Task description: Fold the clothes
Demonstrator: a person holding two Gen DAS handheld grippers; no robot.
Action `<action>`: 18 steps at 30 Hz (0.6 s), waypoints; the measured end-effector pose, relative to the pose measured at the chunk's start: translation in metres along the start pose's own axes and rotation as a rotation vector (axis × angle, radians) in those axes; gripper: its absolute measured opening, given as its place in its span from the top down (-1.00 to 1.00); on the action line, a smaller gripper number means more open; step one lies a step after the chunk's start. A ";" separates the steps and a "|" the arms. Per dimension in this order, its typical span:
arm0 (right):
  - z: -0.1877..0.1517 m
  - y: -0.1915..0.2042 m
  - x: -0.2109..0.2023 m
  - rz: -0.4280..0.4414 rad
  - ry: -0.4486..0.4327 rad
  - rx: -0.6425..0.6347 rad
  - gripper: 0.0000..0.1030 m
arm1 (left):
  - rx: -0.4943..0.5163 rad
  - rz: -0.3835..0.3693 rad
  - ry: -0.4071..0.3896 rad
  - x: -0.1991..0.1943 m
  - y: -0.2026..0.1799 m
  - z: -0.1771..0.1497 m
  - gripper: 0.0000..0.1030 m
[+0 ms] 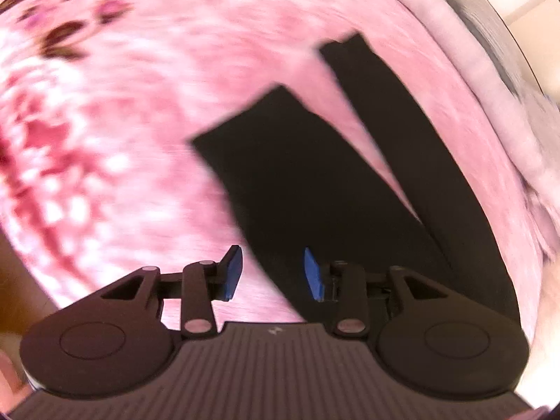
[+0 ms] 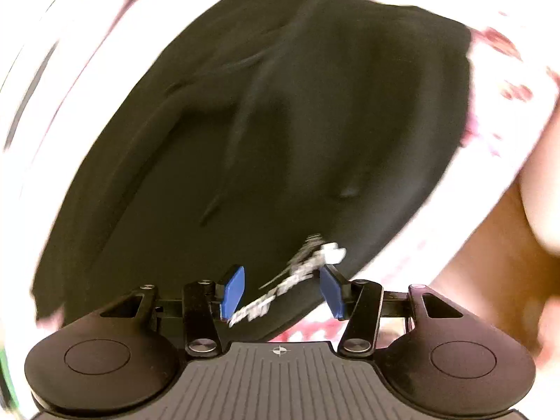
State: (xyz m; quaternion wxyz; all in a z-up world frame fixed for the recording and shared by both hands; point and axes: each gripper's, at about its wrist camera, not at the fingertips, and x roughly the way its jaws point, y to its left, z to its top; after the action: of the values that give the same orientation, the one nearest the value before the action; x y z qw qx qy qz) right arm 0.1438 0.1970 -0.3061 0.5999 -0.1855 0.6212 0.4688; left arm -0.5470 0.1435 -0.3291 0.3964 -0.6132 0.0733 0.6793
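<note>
One black garment (image 1: 297, 175) is spread on one pink floral blanket (image 1: 105, 140), its two legs stretched ahead of the released left gripper (image 1: 273, 273), its printed hem seen between the released right gripper (image 2: 281, 292) pads.

In the left wrist view, the pink patterned bedcover (image 1: 147, 112) lies bare across the left half and top of the frame, with nothing raised on it. Two legs of the black trousers (image 1: 297, 182) lie flat from the centre to the lower right, a narrow wedge of cover showing between them. A pale folded blanket edge (image 1: 518, 133) rises along the right edge. The left gripper (image 1: 273, 273) hangs above the cloth, its fingers apart with nothing between them.

In the right wrist view, the black garment (image 2: 280, 122) fills most of the frame. The right gripper (image 2: 281, 292) has a blurred white tag (image 2: 315, 262) in its gap.
</note>
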 end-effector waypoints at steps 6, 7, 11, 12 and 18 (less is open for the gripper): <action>0.023 -0.045 -0.011 0.007 -0.140 0.156 -0.01 | -0.247 -0.062 -0.089 0.019 0.024 0.002 0.27; 0.028 -0.054 -0.012 0.022 -0.175 0.191 -0.01 | -0.263 -0.070 -0.108 0.022 0.023 0.001 0.27; 0.051 -0.089 -0.013 0.048 -0.285 0.300 -0.01 | -0.157 -0.043 -0.146 0.025 0.014 -0.001 0.98; 0.057 -0.096 -0.012 0.054 -0.302 0.308 -0.01 | -0.104 -0.029 -0.156 0.023 0.010 -0.002 0.98; 0.094 -0.134 0.004 0.128 -0.354 0.317 -0.01 | -0.008 0.020 -0.180 0.026 0.001 -0.008 0.96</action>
State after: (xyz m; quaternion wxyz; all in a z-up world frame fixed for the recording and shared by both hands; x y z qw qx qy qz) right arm 0.3032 0.2082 -0.3429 0.6900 0.0358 0.5828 0.4278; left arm -0.5402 0.1498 -0.3548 0.3921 -0.5503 0.0410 0.7360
